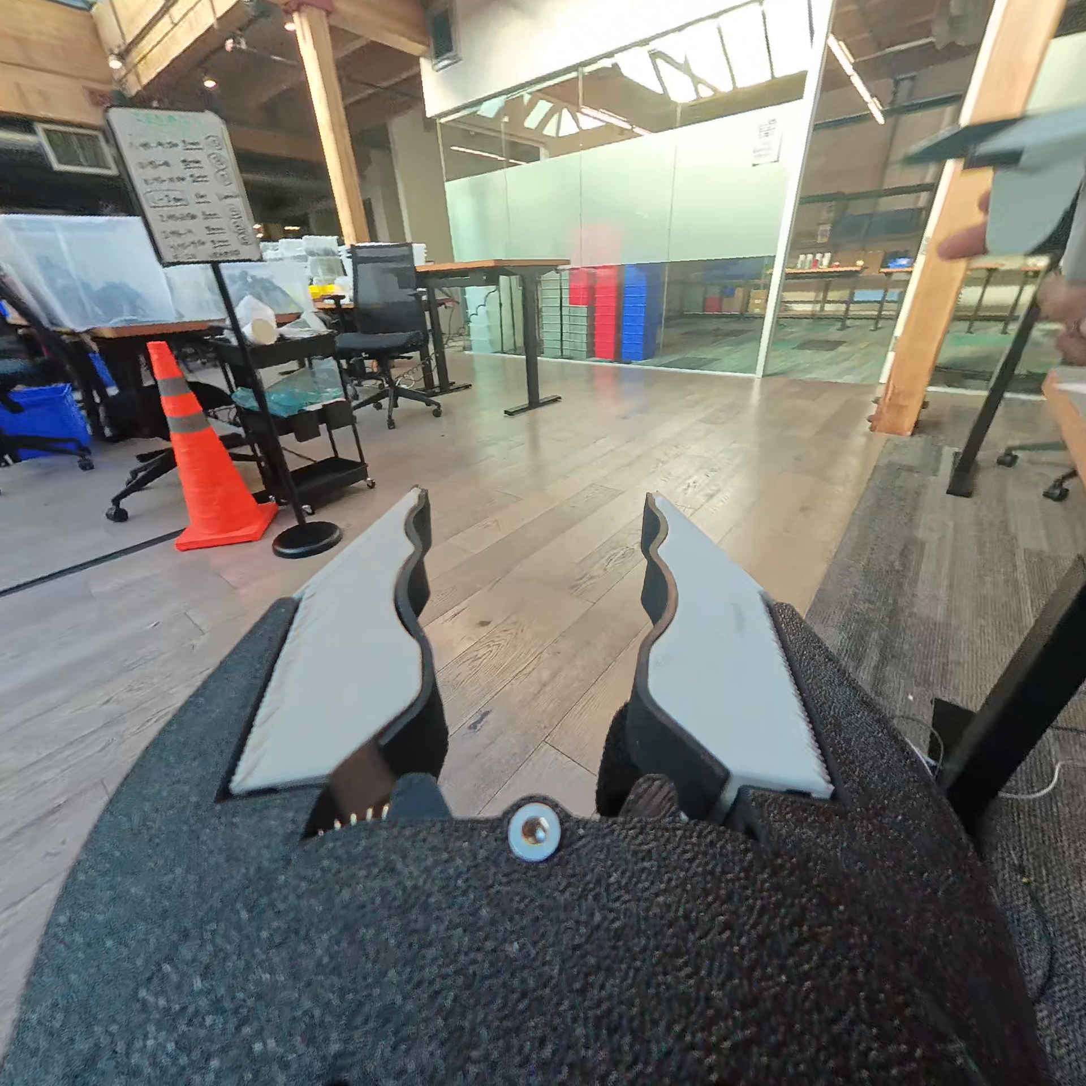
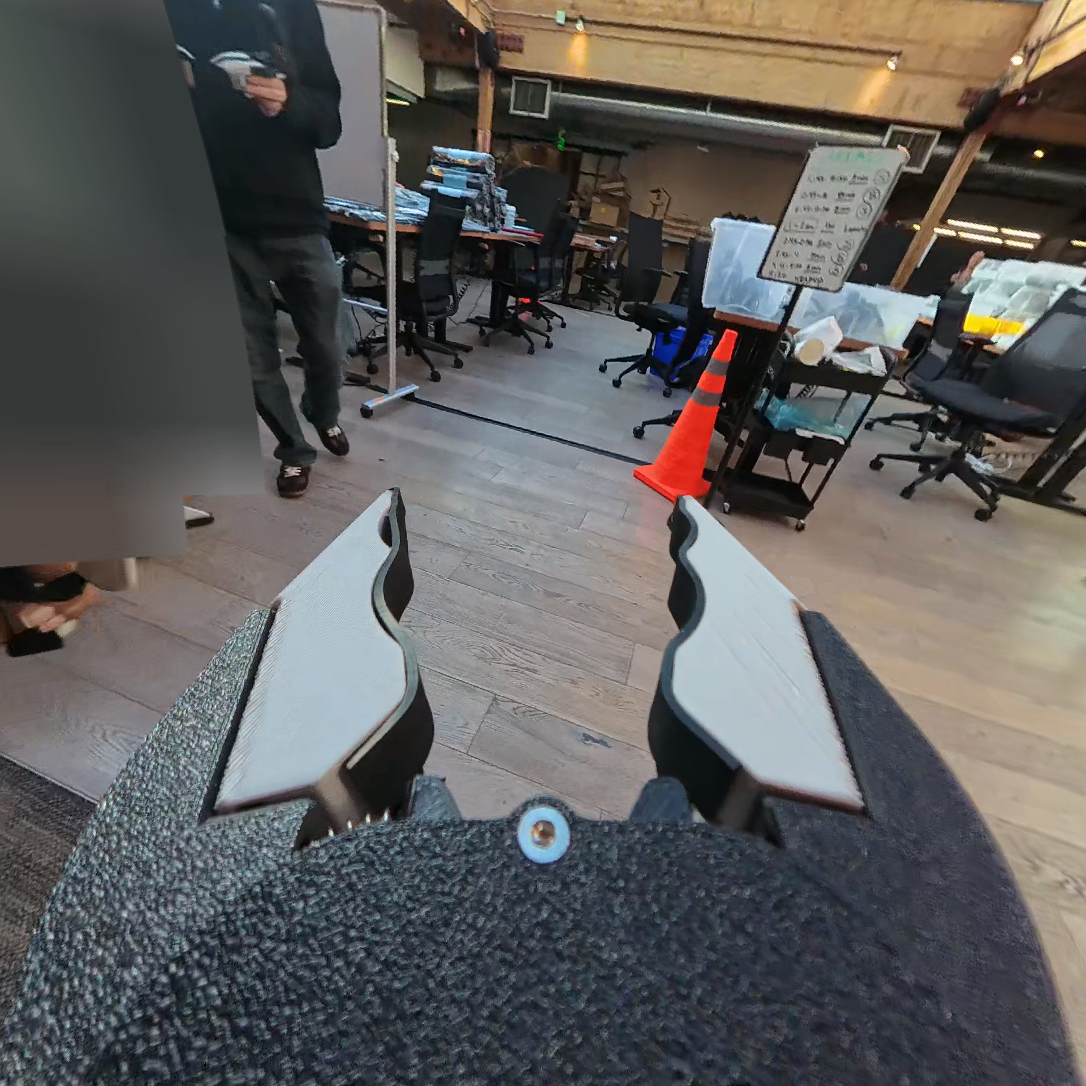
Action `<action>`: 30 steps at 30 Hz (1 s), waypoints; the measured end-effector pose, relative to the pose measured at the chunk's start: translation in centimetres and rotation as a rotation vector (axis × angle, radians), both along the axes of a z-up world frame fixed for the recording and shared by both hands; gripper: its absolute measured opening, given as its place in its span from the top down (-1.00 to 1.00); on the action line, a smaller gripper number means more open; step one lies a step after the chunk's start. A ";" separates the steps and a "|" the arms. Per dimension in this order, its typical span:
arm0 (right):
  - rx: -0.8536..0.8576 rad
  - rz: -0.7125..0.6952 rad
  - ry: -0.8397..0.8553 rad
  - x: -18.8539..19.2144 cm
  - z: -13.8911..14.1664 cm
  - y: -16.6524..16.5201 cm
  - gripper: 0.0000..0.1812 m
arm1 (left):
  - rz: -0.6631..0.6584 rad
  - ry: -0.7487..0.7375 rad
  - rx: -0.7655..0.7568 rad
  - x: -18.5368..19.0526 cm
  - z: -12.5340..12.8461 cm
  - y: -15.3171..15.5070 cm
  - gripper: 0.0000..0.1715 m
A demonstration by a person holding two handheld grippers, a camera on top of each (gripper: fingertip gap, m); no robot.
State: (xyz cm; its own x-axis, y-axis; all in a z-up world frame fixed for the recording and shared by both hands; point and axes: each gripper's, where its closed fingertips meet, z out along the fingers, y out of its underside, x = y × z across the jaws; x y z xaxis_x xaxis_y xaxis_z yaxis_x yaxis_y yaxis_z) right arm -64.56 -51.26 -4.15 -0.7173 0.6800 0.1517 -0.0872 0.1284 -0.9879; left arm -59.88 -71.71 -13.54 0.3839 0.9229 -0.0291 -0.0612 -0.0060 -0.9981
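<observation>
My left gripper (image 1: pixel 535 499) is open and empty, held in the air over the wooden plank floor (image 1: pixel 587 470) and pointing out across an office. Nothing lies between its grey fingers (image 1: pixel 352 646). My right gripper (image 2: pixel 538 502) is also open and empty, held over the same kind of floor (image 2: pixel 529 587). The other gripper shows blurred at the right edge of the left wrist view (image 1: pixel 1022 176), held in a hand. Neither gripper touches anything.
An orange traffic cone (image 1: pixel 200 458) (image 2: pixel 693 435) stands beside a whiteboard sign on a pole (image 1: pixel 182 182) (image 2: pixel 834 217) and a black cart (image 1: pixel 294 388) (image 2: pixel 805 423). Office chairs (image 2: pixel 969 411), desks (image 1: pixel 493 270), a wooden post (image 1: pixel 940 282) and a glass wall (image 1: pixel 646 235) surround the floor. A person (image 2: pixel 276 235) stands at left.
</observation>
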 end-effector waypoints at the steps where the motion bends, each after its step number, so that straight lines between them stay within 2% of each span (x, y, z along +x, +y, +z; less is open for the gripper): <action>1: 0.011 -0.045 -0.010 -0.7 0.4 -0.1 0.02 | 0.026 -0.025 0.027 -0.2 1.5 -1.2 0.17; 4: 0.011 -0.185 -0.166 -1.9 2.1 0.9 0.03 | 0.048 -0.139 0.057 0.5 5.9 -3.8 0.12; 8: 0.068 -0.409 -0.342 -1.6 5.8 5.2 0.02 | -0.006 -0.311 0.019 1.7 12.2 -4.9 0.06; 10: 0.011 -0.502 -0.391 -1.5 8.9 7.3 0.01 | -0.058 -0.368 0.023 1.6 17.0 -4.2 0.04; 13: -0.071 -0.611 -0.378 -2.6 13.3 9.7 0.02 | -0.121 -0.376 0.017 0.0 24.2 -2.6 0.04; 15: -0.113 -0.665 -0.351 -4.4 15.2 11.2 0.02 | -0.138 -0.373 -0.012 -2.2 27.1 -1.3 0.04; 17: -0.171 -0.709 -0.324 -6.4 16.5 13.3 0.02 | -0.152 -0.386 0.010 -5.3 28.6 0.3 0.04; 20: -0.210 -0.789 -0.260 -9.8 16.5 18.3 0.05 | -0.178 -0.421 0.064 -11.7 29.2 4.1 0.05; 24: -0.235 -0.879 -0.182 -17.0 14.4 25.4 0.06 | -0.208 -0.310 -0.055 -22.8 31.6 11.7 0.11; 26: -0.223 -0.913 -0.137 -21.5 14.9 29.0 0.07 | -0.259 -0.245 -0.120 -28.8 33.4 17.0 0.12; 30: -0.194 -0.991 -0.032 -27.0 19.9 37.6 0.07 | -0.477 -0.173 -0.119 -39.4 37.7 31.3 0.09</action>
State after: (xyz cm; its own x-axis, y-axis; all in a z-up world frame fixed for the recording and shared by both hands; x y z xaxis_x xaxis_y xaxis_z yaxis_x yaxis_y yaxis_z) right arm -91.57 -13.62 15.70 0.1829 0.9825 -0.0339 -0.0017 -0.0341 -0.9994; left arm -99.27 -40.40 24.21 0.7693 0.6386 -0.0220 0.0814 -0.1321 -0.9879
